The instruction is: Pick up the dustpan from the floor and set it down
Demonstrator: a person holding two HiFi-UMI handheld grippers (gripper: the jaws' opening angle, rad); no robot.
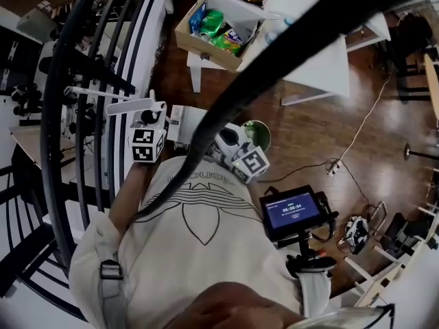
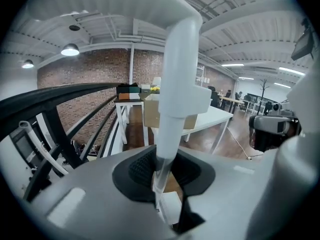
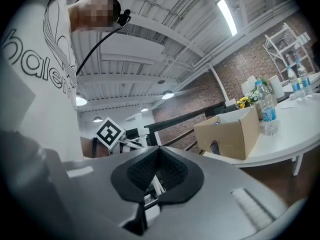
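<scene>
The dustpan's white handle [image 2: 176, 89] rises between my left gripper's [image 2: 162, 176] pads and bends over at the top. That gripper is shut on it, with a toothed white edge [image 2: 166, 209] showing just below the pads. In the head view the handle [image 1: 130, 106] sticks out left above the left gripper [image 1: 147, 117], held up at chest height beside the railing. My right gripper [image 1: 223, 144] hangs close to its right. Its pads [image 3: 172, 171] meet at the top, and I cannot tell whether the thin white piece in the slit below is gripped.
A black stair railing [image 1: 89, 115] runs along the left. Ahead stands a white table [image 1: 322, 67] with an open cardboard box [image 1: 216, 36] of snack packets and a bottle [image 3: 265, 109]. A round green thing [image 1: 259, 134] and a cable [image 1: 357, 136] lie on the wooden floor.
</scene>
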